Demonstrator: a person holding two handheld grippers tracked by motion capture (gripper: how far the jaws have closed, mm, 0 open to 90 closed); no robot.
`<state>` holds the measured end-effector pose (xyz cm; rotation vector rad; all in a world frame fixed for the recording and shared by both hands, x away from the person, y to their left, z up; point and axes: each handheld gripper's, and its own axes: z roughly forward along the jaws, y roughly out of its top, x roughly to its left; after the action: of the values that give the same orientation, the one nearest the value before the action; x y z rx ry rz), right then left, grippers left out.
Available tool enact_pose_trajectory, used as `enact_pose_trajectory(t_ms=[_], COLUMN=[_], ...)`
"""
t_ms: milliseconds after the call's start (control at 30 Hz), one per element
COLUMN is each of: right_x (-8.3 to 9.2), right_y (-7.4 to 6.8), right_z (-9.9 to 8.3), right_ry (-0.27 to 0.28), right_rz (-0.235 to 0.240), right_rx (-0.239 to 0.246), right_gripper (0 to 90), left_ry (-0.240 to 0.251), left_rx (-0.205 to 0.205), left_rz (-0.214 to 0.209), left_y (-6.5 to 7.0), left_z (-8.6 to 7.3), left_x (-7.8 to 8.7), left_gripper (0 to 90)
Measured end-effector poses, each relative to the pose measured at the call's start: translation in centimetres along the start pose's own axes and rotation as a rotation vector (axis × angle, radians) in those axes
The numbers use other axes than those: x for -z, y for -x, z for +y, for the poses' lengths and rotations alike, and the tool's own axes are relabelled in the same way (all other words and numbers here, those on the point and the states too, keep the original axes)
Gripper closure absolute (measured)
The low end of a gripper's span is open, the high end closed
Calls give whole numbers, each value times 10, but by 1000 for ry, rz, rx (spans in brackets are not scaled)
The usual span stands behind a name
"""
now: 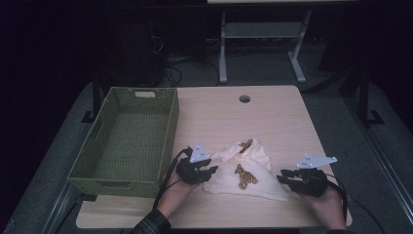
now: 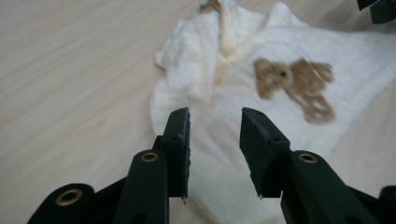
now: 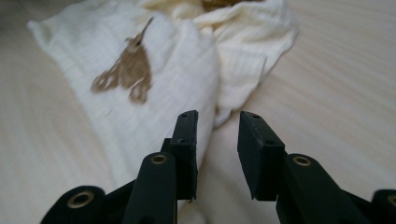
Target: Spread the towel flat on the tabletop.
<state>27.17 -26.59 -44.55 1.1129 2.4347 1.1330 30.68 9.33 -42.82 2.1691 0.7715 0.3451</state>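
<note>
A cream cloth (image 1: 258,161) with a brown bear print (image 1: 245,176) lies crumpled on the wooden table (image 1: 272,117), near its front edge. My left gripper (image 1: 213,170) is at the cloth's left edge, and in the left gripper view its jaws (image 2: 215,114) stand apart over the cloth (image 2: 196,70) without pinching it; the bear print (image 2: 294,84) lies just beyond. My right gripper (image 1: 281,178) is at the cloth's right corner. In the right gripper view its jaws (image 3: 218,115) are open above the cloth's (image 3: 177,56) edge, with nothing between the pads.
A green woven basket (image 1: 171,126) stands at the table's left side, close to my left hand. A round cable hole (image 1: 244,99) sits near the far edge. Behind the table, a desk frame and cables rest on the floor.
</note>
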Motion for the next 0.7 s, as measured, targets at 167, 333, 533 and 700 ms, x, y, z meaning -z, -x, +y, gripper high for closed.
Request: enact_pose_trajectory(t_ms=[167,333,533,700], right_x=[-16,-28,-41,-53], right_y=[15,28,41,48], right_z=[16,28,39,45], right_ry=[13,14,19,2], right_rz=[-7,-18,-28,-27], right_rx=[-16,-43,-68,-91], right_gripper=[689,689,687,667], left_ry=[11,28,31,31], left_rx=[-16,-14,-12,-15], left_rz=[9,-12,-44,-81], left_y=[-10,-19,-24,-24], left_z=[14,26,34,39], left_x=[-19,-34,-49,-62], left_gripper=[628,620,582,541])
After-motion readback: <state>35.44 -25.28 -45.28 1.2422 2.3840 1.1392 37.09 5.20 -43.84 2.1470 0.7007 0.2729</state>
